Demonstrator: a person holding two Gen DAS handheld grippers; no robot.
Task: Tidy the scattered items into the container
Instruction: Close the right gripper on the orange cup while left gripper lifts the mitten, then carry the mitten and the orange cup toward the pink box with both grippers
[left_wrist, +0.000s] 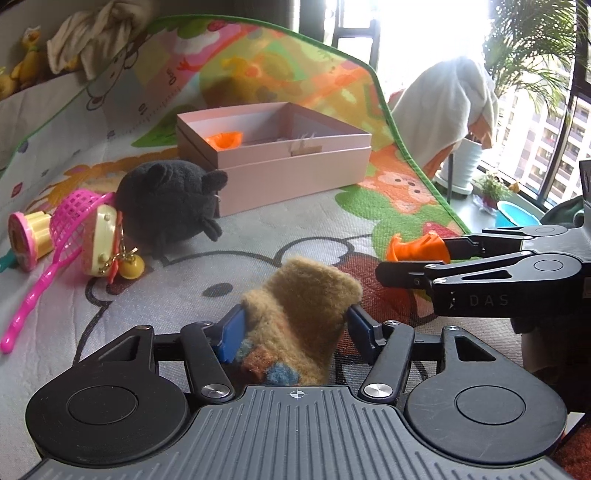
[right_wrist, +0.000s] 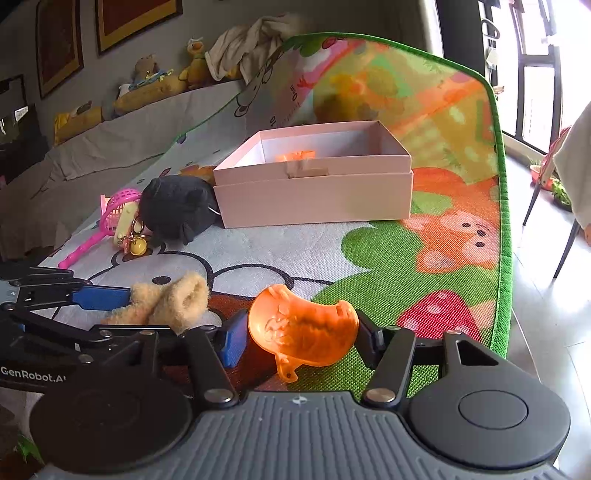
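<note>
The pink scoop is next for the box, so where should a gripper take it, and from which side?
Probably the scoop's bare handle, near its free end, from above with the jaws across it. It lies flat on the mat and is thin; the mesh head is crowded by the yellow toy and black plush.

Bright daylight from blown-out windows (left_wrist: 424, 33) at right, soft shadows, strong fisheye bending at the edges.
</note>
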